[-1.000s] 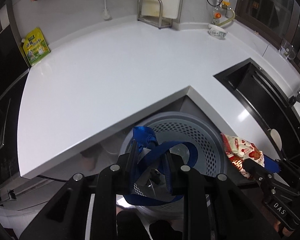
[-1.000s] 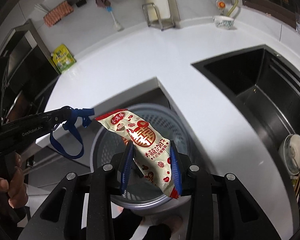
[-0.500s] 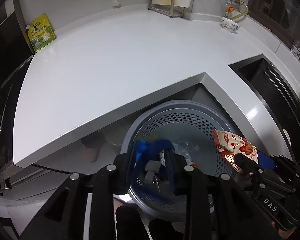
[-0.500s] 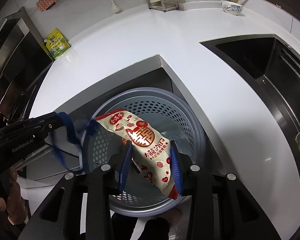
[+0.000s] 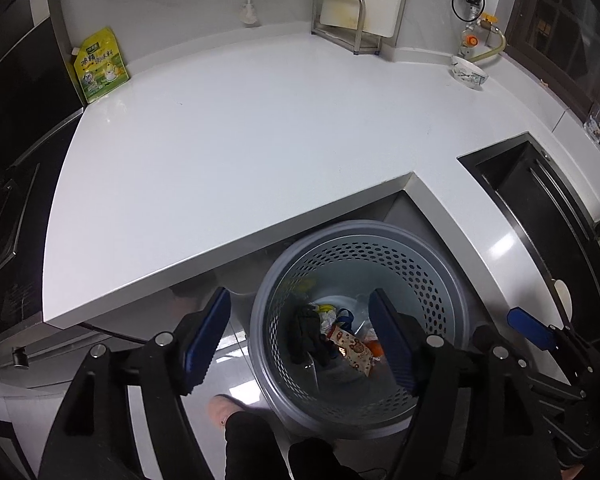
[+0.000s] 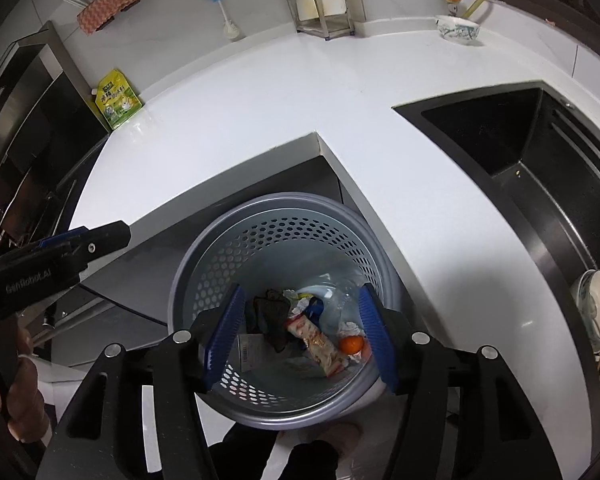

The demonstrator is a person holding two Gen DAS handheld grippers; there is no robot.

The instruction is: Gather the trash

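Both tongs — left (image 5: pixel 300 336), right (image 6: pixel 300 336) — gape empty over the bin (image 6: pixel 204 256); snack wrapper (image 6: pixel 318 342) inside, tabletop (image 5: pixel 240 152) shows no loose trash.

The bin (image 6: pixel 284 240) in the lower middle of the frame is pale blue-grey, its wall dotted all round with rows of small holes. Inside lie a red-and-cream printed wrapper (image 6: pixel 318 342), an orange fruit (image 6: pixel 350 345), a black cloth (image 6: pixel 272 314) and white crumpled paper (image 6: pixel 298 300). The worktop (image 6: pixel 300 92) across the middle is plain glossy white. At the upper left stands a yellow-green pouch (image 6: pixel 118 100) with a printed picture. The sink (image 6: pixel 540 168) on the right is black. Both grippers (image 6: pixel 298 332) (image 5: pixel 300 336) are black with blue ribbed pads (image 6: pixel 224 336). A white bowl (image 6: pixel 458 29) with a green pattern sits upper right.
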